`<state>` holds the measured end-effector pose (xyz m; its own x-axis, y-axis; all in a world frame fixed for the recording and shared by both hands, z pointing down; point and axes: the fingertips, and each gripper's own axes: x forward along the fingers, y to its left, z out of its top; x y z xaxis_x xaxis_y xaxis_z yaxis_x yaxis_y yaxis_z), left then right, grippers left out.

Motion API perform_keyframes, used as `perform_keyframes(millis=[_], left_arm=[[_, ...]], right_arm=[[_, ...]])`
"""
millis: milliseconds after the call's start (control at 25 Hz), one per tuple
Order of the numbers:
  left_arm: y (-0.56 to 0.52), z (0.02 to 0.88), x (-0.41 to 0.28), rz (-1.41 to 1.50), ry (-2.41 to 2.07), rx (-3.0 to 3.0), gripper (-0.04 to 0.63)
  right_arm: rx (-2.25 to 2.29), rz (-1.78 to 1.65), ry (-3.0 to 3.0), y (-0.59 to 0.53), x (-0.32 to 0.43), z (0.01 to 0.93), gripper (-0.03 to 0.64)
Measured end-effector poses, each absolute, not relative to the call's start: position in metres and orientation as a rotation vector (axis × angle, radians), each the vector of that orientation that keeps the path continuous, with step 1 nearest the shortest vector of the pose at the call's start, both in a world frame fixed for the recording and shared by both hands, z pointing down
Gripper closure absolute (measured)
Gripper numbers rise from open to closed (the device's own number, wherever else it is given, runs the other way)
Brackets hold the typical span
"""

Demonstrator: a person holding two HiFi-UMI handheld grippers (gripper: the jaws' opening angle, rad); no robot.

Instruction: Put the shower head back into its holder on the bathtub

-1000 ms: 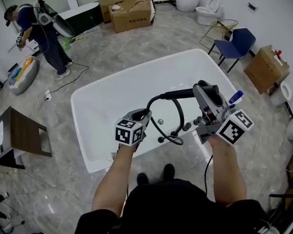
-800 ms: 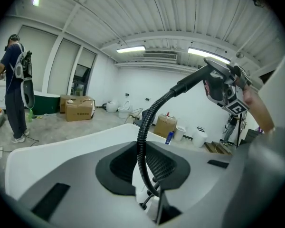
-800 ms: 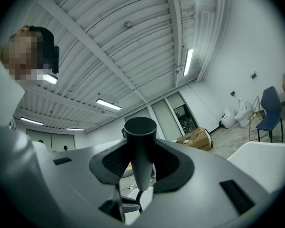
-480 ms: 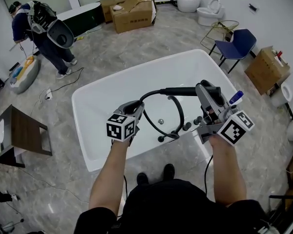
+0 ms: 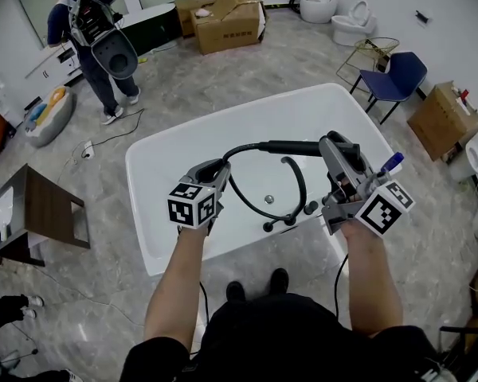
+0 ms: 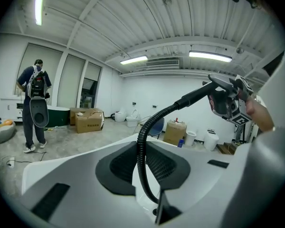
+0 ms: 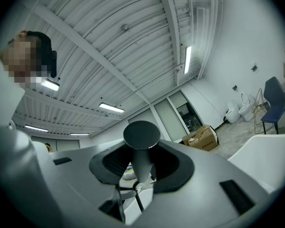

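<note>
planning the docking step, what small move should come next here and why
Probably lower the right gripper toward the fittings on the near rim of the bathtub: it grips the shower head level above them, while the left gripper holds the hose up.

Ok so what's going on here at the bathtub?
A person stands at a white bathtub with a gripper in each hand. The right gripper has its jaws closed on the black shower head, held over the tub. The left gripper grips the hose, which loops down to the fittings on the near rim. The shower head is not in its holder yet.
</note>
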<state>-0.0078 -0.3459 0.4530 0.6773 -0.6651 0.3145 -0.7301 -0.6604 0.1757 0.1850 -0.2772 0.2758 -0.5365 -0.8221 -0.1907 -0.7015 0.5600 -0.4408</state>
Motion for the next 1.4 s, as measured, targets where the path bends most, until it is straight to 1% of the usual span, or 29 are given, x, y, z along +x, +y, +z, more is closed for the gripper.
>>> perform_keyframes(millis=[360, 560, 840, 1160, 1240, 1280, 1400], left_arm=[[-0.351, 0.437, -0.025, 0.295, -1.192, 2.602, 0.528], [-0.344, 0.441, -0.019, 0.349, -1.193, 2.608, 0.528], [-0.309, 0.522, 0.044, 0.519, -0.93, 2.553, 0.528], [-0.26, 0.597, 0.121, 0.607, -0.615, 2.481, 0.525], [-0.251, 0.607, 0.135, 0.628, -0.555, 2.482, 0.498], [-0.249, 0.608, 0.14, 0.629, -0.534, 2.485, 0.464], [-0.252, 0.595, 0.131, 0.572, -0.543, 2.496, 0.416]], right_arm=[[-1.176, -0.455, 2.436, -0.286, 0.178, 0.276, 0.472], [-1.151, -0.46, 2.438, -0.29, 0.175, 0.276, 0.472], [-1.225, -0.485, 2.437, -0.297, 0.187, 0.291, 0.472], [-1.354, -0.509, 2.488, -0.292, 0.198, 0.328, 0.472], [-1.376, -0.511, 2.492, -0.29, 0.208, 0.335, 0.472], [-1.391, -0.51, 2.496, -0.29, 0.214, 0.338, 0.472], [-1.421, -0.529, 2.509, -0.289, 0.224, 0.352, 0.472]])
